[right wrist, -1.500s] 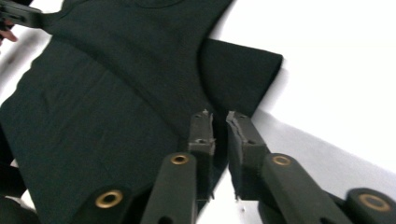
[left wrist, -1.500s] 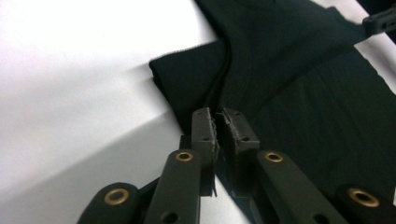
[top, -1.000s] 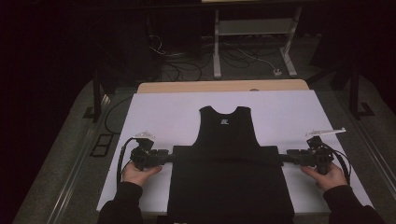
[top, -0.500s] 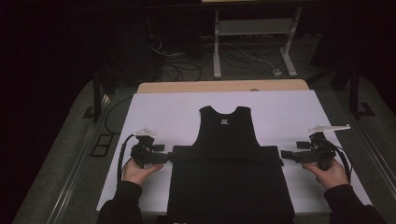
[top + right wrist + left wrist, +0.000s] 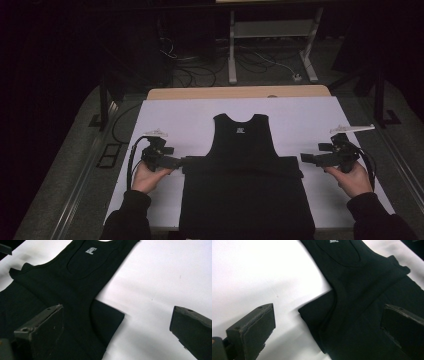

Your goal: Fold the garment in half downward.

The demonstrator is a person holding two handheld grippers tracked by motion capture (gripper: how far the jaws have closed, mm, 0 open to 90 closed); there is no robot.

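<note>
A black tank top (image 5: 242,150) lies flat on the white table (image 5: 175,115), neck away from me, its lower part folded up into a wide band across the middle. My left gripper (image 5: 182,162) sits at the band's left end. In the left gripper view it (image 5: 327,325) is open, with the fold's corner (image 5: 312,312) lying loose between the jaws. My right gripper (image 5: 302,157) is at the band's right end. It (image 5: 116,325) is open too, over the other corner (image 5: 110,315). Both sets of jaws have just been opening, and no pad presses on the cloth.
A wooden strip (image 5: 235,92) runs along the table's far edge. Beyond it, on the dark floor, are a metal stand (image 5: 270,30) and loose cables (image 5: 190,65). White tabletop shows to either side of the garment, and its hem reaches the near edge.
Both grippers have let go of the ends of the folded band, which now lies flat. The right gripper has drawn slightly outward. The hands otherwise stay in place.
</note>
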